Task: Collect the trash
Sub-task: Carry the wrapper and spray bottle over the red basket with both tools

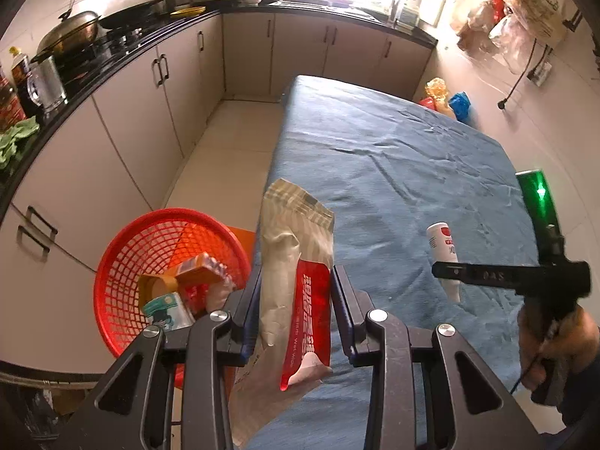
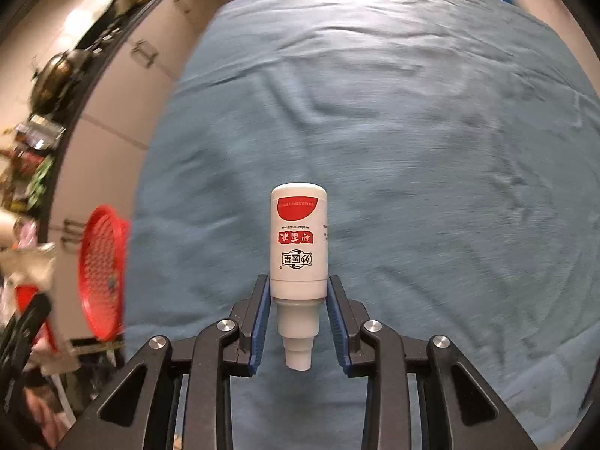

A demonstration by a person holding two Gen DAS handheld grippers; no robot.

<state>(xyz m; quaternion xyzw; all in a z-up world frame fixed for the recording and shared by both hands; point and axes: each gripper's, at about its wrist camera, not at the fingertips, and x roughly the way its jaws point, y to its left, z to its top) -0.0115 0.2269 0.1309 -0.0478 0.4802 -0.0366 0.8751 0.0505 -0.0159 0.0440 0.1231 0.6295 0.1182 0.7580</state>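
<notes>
Blue-clothed table (image 1: 393,157) filling the kitchen floor space, beside a red mesh basket (image 1: 123,255) already loaded with cartons and wrappers. Above the table's near edge, left gripper (image 1: 295,281) pinching a crumpled red-and-white wet-wipe pack (image 1: 300,273), close to the basket. Over the cloth, right gripper (image 2: 299,292) clamped on a small white bottle (image 2: 298,240), nozzle toward the camera.

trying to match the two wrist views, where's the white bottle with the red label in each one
Left wrist view: the white bottle is at right, over the blue tablecloth, gripped in the right tongs.
Right wrist view: the bottle is at centre, cap end toward the camera, clamped between the tongs' blue pads.
Shared landmark: the red basket, lower left in the left view, at the left edge in the right view.
</notes>
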